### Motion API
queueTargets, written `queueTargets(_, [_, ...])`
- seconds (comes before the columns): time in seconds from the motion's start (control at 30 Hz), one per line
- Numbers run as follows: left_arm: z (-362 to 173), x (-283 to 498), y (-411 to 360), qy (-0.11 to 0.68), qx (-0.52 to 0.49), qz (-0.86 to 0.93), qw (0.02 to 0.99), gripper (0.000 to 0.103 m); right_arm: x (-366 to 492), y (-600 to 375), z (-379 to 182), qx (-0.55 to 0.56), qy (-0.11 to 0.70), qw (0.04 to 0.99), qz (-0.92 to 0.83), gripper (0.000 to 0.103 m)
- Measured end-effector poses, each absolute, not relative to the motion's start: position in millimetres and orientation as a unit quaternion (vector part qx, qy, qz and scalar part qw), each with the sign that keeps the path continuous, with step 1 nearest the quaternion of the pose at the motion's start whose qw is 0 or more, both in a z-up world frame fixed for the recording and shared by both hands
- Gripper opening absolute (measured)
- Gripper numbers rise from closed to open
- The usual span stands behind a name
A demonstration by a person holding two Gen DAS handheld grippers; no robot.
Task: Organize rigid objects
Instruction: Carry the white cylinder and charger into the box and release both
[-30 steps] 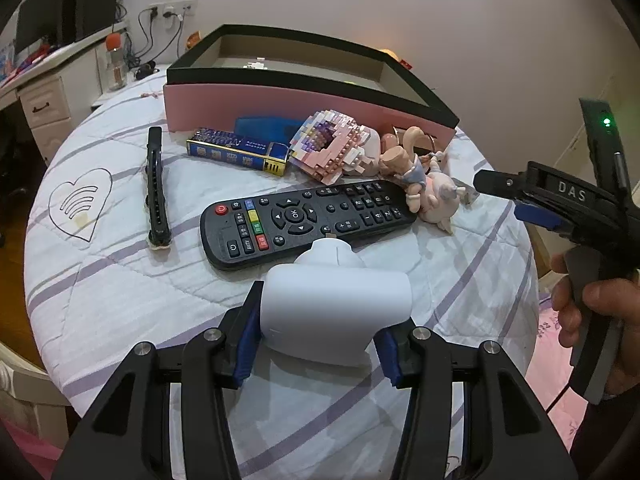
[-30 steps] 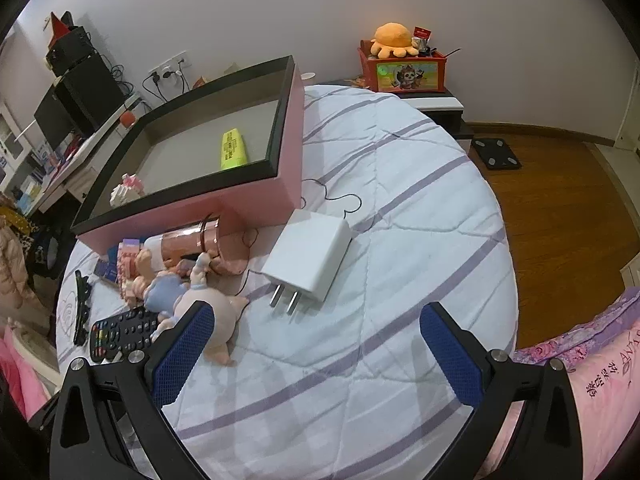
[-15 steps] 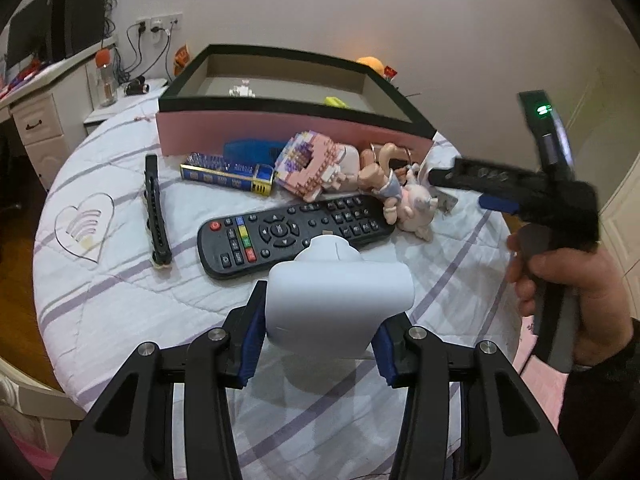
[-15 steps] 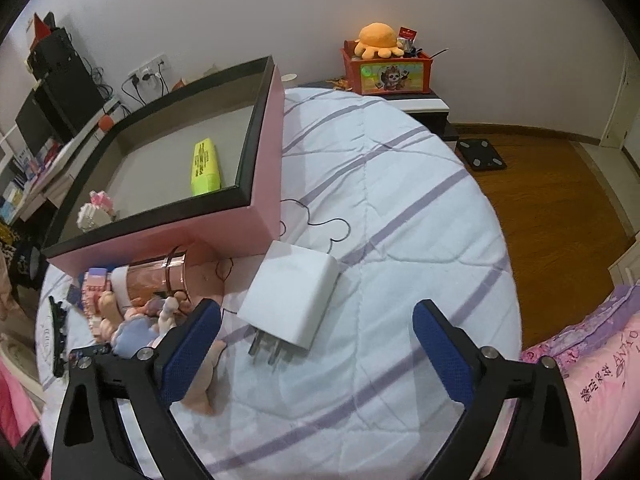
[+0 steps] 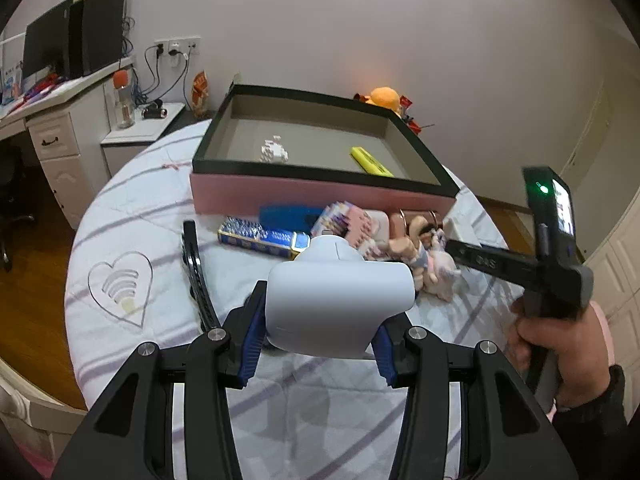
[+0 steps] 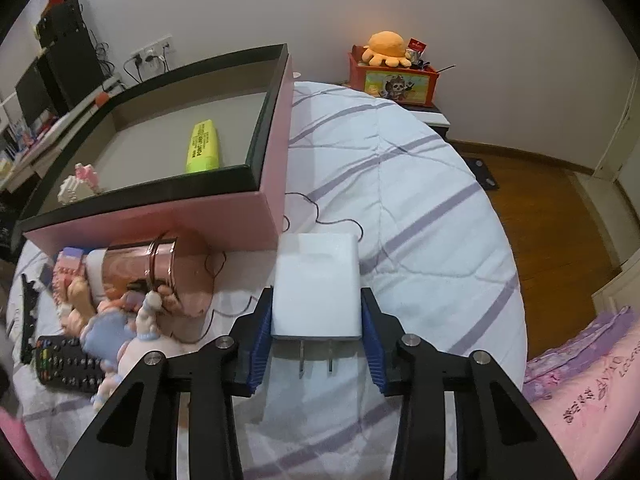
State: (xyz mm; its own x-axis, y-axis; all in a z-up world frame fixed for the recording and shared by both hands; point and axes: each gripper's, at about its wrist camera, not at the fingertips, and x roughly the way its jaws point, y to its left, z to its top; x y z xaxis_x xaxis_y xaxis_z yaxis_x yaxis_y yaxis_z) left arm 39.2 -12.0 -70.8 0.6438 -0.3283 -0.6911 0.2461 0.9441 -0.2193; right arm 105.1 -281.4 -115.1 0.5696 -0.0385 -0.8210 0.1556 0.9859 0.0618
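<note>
My left gripper (image 5: 320,334) is shut on a white rounded device (image 5: 340,292) and holds it above the striped bed cover. My right gripper (image 6: 317,322) has its jaws closing on a white charger plug (image 6: 316,276), and the blue pads press its two sides, prongs toward the camera. The plug lies on the cover by the corner of the pink box with a black rim (image 6: 160,224). Inside that box (image 5: 320,192) lie a yellow highlighter (image 6: 203,146) and a small block figure (image 6: 78,188).
In front of the box lie a rose-gold cup (image 6: 160,268), dolls (image 5: 432,264), a block model (image 5: 348,224), a blue-gold pack (image 5: 262,238), a black strip (image 5: 196,272) and a remote (image 6: 68,364). A thin cable (image 6: 336,222) runs by the plug. A desk (image 5: 52,136) stands left.
The left gripper rose with the white device, which now hides the remote. The right gripper came down over the charger plug and its wide jaws closed onto its sides.
</note>
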Motion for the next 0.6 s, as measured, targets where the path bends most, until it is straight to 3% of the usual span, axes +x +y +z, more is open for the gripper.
queueTargets(0.23, [-62, 49, -6, 0.380, -0.052, -0.157, 0.910, 0.047, 92, -282, -100, 0.076, 0.450, 0.889, -0.036, 0.041])
queueTargets(0.6, [-25, 96, 0, 0.351, -0.042, -0.154, 0.923, 0.047, 108, -256, -22, 0.053, 0.390, 0.919, 0.021, 0.041])
